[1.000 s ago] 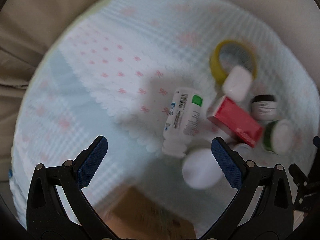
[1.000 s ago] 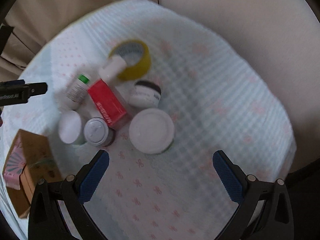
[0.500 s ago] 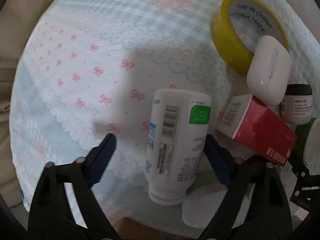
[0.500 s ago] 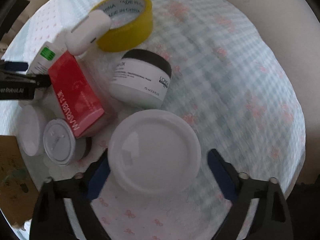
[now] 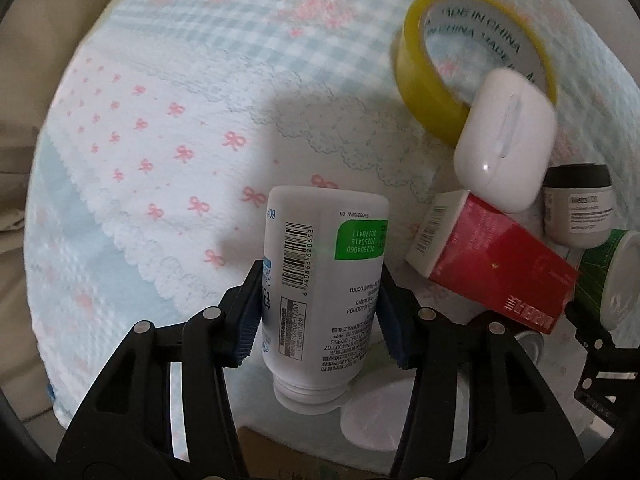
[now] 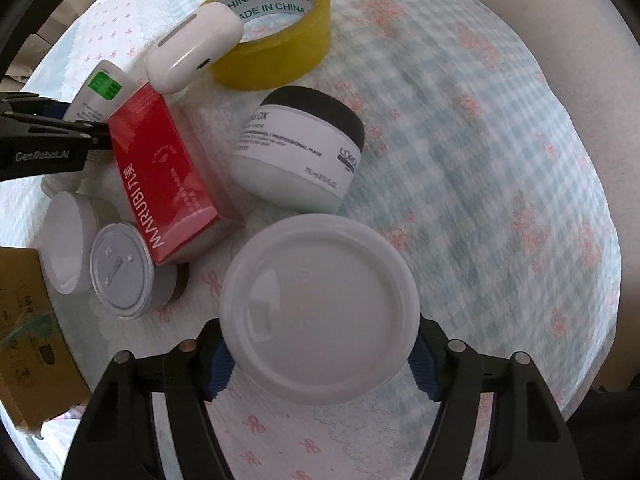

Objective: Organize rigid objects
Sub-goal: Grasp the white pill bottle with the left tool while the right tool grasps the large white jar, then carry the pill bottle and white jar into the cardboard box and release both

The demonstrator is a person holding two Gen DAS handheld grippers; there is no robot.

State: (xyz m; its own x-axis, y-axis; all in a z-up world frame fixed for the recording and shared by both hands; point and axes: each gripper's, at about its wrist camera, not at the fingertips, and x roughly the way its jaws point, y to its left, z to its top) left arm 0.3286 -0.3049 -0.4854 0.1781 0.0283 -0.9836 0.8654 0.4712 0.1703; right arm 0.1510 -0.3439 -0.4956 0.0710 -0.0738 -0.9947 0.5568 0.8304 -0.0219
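Note:
My left gripper (image 5: pixel 320 312) is shut on a white pill bottle (image 5: pixel 324 280) that lies on its side, cap toward me; it also shows in the right wrist view (image 6: pixel 100 92). My right gripper (image 6: pixel 320 364) is shut on a round jar with a white lid (image 6: pixel 320 308) that stands upright. Beside them lie a red box (image 6: pixel 160 176), a white earbud case (image 6: pixel 192 48), a yellow tape roll (image 6: pixel 280 40) and a black-lidded L'Oréal jar (image 6: pixel 300 152). The green side of the white-lidded jar shows in the left wrist view (image 5: pixel 604 272).
Everything rests on a blue checked cloth with pink bows (image 6: pixel 500 160). A grey-lidded jar (image 6: pixel 120 272) and a small white-lidded jar (image 6: pixel 66 244) stand left of my right gripper. A cardboard box (image 6: pixel 24 340) sits at the left edge.
Both grippers have moved forward and closed: the left onto the white pill bottle, the right onto the white-lidded jar. The other objects have stayed in place.

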